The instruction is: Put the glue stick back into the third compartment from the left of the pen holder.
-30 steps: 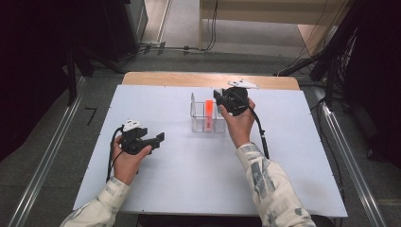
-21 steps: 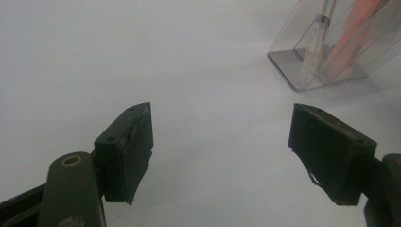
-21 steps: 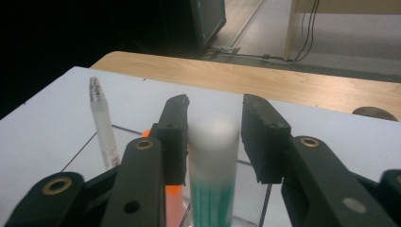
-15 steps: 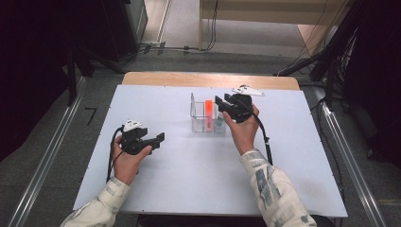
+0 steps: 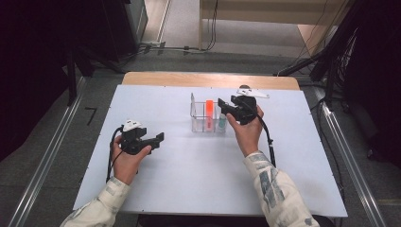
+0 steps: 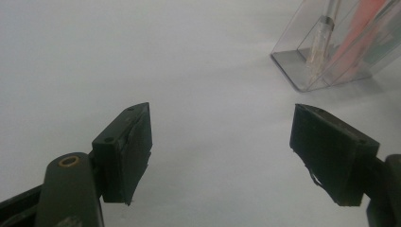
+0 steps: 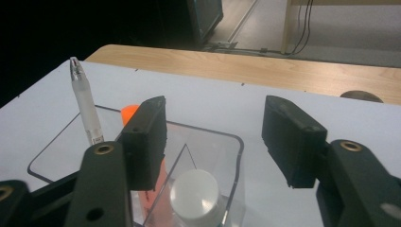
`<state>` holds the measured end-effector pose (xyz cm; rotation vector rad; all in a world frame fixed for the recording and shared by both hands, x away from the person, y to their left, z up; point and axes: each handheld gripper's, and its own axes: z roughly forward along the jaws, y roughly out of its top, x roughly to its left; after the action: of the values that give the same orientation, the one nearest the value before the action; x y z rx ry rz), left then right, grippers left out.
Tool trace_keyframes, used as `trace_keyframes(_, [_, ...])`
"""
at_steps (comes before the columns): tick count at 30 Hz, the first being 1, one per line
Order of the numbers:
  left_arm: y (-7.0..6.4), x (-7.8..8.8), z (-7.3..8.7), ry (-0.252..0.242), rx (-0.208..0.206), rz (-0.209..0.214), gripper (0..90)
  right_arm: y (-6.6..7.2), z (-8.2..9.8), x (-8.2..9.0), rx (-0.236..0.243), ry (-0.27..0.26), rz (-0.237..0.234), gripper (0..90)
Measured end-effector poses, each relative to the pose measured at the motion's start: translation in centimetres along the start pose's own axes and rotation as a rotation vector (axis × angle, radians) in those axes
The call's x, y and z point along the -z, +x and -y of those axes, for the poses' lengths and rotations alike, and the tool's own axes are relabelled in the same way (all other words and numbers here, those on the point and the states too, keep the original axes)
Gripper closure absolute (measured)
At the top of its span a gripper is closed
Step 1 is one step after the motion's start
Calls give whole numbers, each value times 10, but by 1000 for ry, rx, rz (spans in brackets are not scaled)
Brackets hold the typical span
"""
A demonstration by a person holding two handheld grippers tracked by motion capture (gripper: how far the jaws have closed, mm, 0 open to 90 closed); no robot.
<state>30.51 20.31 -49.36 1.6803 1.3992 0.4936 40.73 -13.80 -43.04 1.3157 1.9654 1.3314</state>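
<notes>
A clear plastic holder (image 5: 198,126) stands at the back middle of the white table. In it are an orange marker (image 5: 209,109), a clear pen (image 5: 192,101) and a white-capped item (image 5: 222,122). My right gripper (image 5: 223,106) hovers open at the holder's right end. In the right gripper view its jaws straddle the white cap (image 7: 195,196), with the holder rim (image 7: 238,142), the pen (image 7: 86,105) and the orange marker (image 7: 128,112) close by. My left gripper (image 5: 159,137) is open and empty at the table's left. Its own view (image 6: 220,156) shows the holder (image 6: 288,60) farther off.
The white table top (image 5: 189,179) lies on a wooden table whose far edge (image 5: 189,79) shows as a strip. A small round brown spot (image 7: 361,96) sits in that wood. Beyond the table are dark floor, cables and metal rails at both sides.
My right gripper has drawn back slightly to the right and toward the person from over the holder. The left gripper has not moved.
</notes>
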Motion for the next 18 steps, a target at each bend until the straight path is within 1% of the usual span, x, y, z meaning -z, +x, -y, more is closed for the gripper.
trace_keyframes(2, [0,0,0,1,-1,-1,225,-1,1,1,-2,6,3,357])
trace_keyframes(4, [1,0,0,1,-1,-1,225,-3,2,3,-5,18,3,343])
trace_keyframes(9, [1,0,0,4,-3,-5,218,-6,4,11,3,18,-3,313])
trace_keyframes(12, [1,0,0,3,-2,-6,216,-9,7,15,12,27,-3,269])
trace_keyframes(14, [1,1,0,3,-1,-8,215,-11,10,17,13,41,-5,260])
trace_keyframes(18, [2,0,0,1,-2,-13,205,-16,17,24,16,48,-3,246])
